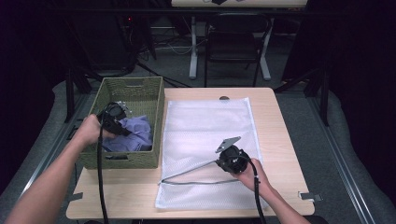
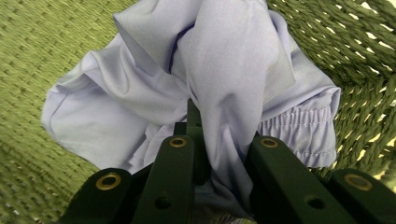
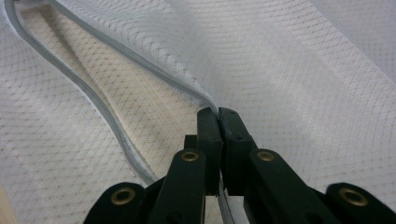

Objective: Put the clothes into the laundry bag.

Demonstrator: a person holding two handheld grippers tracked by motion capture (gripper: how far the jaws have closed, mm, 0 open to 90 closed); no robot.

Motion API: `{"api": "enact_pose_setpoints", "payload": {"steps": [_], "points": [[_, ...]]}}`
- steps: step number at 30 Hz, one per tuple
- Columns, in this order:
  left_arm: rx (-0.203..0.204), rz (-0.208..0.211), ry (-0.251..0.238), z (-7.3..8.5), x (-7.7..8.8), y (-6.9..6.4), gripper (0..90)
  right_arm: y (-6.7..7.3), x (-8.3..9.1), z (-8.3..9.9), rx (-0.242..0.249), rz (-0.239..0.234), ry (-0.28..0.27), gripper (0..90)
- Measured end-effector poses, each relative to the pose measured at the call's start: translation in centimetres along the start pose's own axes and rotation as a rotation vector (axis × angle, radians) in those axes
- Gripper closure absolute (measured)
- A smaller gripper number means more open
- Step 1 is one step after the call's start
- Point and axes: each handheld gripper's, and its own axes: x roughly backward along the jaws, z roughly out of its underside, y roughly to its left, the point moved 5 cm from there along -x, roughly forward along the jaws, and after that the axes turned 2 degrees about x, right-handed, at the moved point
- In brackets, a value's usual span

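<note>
Left gripper (image 1: pixel 122 126) clamps crumpled lavender cloth garment (image 2: pixel 196 93) inside green woven basket (image 1: pixel 154 98) at table's left edge; right gripper (image 3: pixel 218 116) pinches grey-zippered white mesh laundry bag (image 1: pixel 205 126) at its open edge.

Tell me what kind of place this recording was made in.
Most likely a lab or studio set up for recording, not a home. A small wooden table stands on grey carpet with black curtains at the sides, and cables trail on the floor by an office chair behind it.
</note>
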Motion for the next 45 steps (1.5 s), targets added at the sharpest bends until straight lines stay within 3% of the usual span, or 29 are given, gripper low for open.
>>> {"api": "enact_pose_setpoints", "payload": {"steps": [13,18,24,36,45], "points": [[-0.006,-0.041,-0.030,-0.1,3.6,0.9,83.8,0.0,0.0,0.0,0.002,0.000,-0.001,88.1],[0.012,-0.046,-0.053,-0.1,4.8,1.2,83.8,0.0,0.1,-0.1,-0.003,0.003,-0.008,88.1],[0.007,-0.060,-0.059,-0.2,6.1,1.6,83.8,-0.1,0.1,0.0,-0.003,0.002,-0.007,88.1],[0.022,-0.043,-0.040,-0.9,8.5,2.5,83.7,-0.1,0.1,0.0,0.008,-0.002,-0.005,88.1],[0.019,-0.064,-0.053,-1.6,11.0,2.9,83.7,0.0,0.1,0.0,0.007,-0.001,-0.006,88.1]]}}
